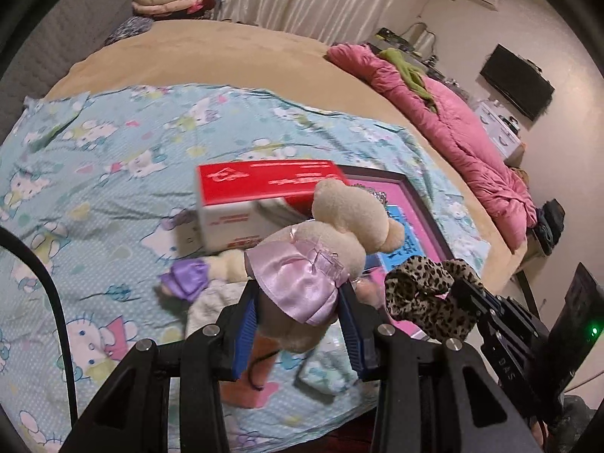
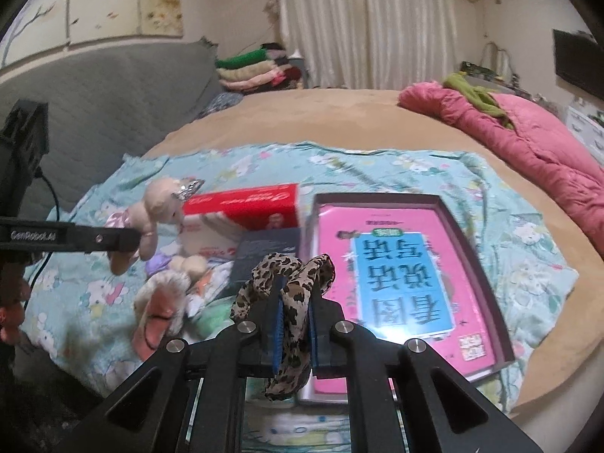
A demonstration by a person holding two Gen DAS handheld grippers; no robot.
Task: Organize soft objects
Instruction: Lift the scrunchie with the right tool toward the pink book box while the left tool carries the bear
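My left tongs [image 1: 302, 321] are clamped on a cream plush bear [image 1: 321, 253] in a pink satin skirt — it sits at the centre of the left view, held off the bed, its head over the red box [image 1: 264, 185]. In the right view the same bear [image 2: 158, 207] shows at mid-left, at the tip of the left tongs [image 2: 124, 239]. My right tongs [image 2: 294, 317] are closed on a leopard-print scarf [image 2: 290, 283], bunched between the blue pads [image 2: 278, 321] at lower centre; in the left view the scarf [image 1: 426, 294] hangs at lower right. Below lies a light-blue cat-print sheet [image 1: 113, 173] spread on the tan bed [image 1: 226, 53]. A second plush [image 2: 162, 302] lies on the sheet at lower left of the right view. A pink book tray [image 2: 487, 264] sits right of the red box [image 2: 245, 204] — a pink quilt [image 2: 528, 158] lies along the right edge.
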